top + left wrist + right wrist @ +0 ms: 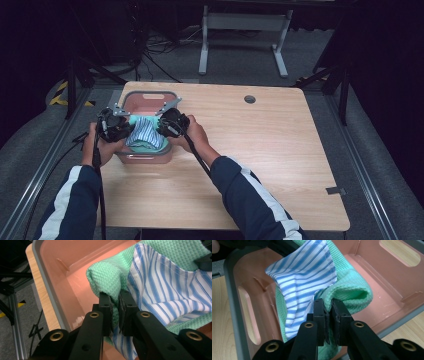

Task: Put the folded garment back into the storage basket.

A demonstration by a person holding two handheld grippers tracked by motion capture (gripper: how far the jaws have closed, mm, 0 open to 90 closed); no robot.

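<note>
Left tool (114,305) pinches a fold of the green waffle cloth (105,280); right tool (328,310) grips another fold. A blue-striped cloth (304,277) lies on it, both inside the pink bin (150,102) at the surface's (260,150) far left.

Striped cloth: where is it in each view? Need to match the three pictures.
High view: the striped cloth sits left of centre, inside the pink bin, between the two grippers.
Left gripper view: upper right, lying on the green towel.
Right gripper view: upper centre, above the jaws.
Shared landmark: the pink bin's grey rim.
</note>
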